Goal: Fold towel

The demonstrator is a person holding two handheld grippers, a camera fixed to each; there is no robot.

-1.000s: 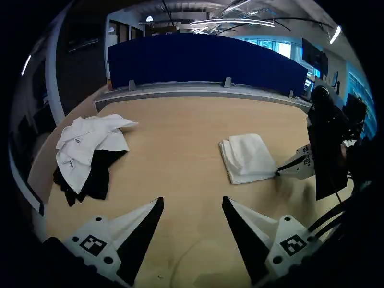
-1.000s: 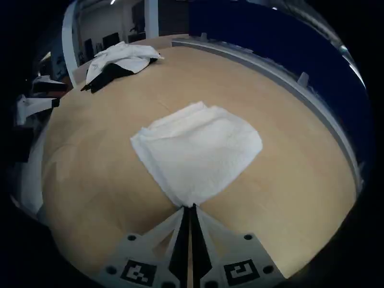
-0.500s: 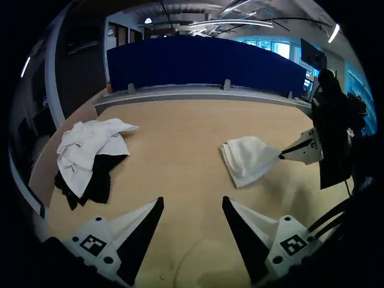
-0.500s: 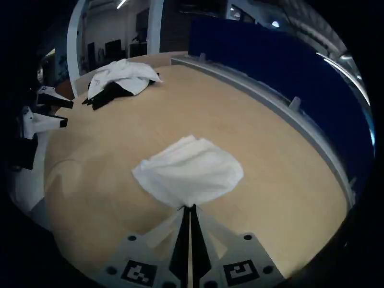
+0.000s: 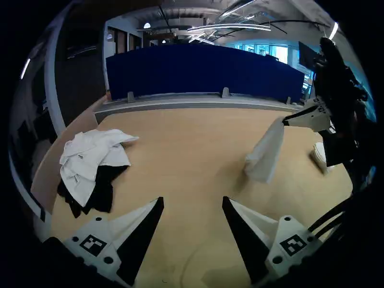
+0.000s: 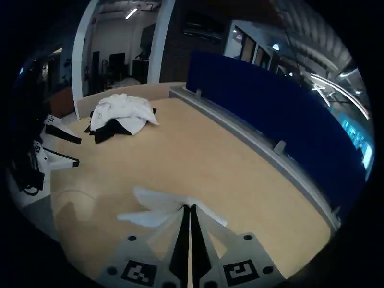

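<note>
Lifted clear of where it lay flat a second ago, the towel (image 5: 263, 154) now hangs in a limp, narrow drape from my right gripper (image 6: 190, 207). Its 2 fingers are pressed together on 1 corner, so the cloth falls under its own weight. I cannot tell whether the lower end still brushes the wooden table (image 5: 192, 139). My left gripper (image 5: 192, 198) is spread and empty, low over the near edge and well apart from the towel, which I judge leaves it free to catch a second corner. A small white stack (image 5: 320, 156) lies just beside the hanging towel, perhaps where it is headed. The pile of clothes (image 5: 91, 161) sits well off to the side, untouched.
</note>
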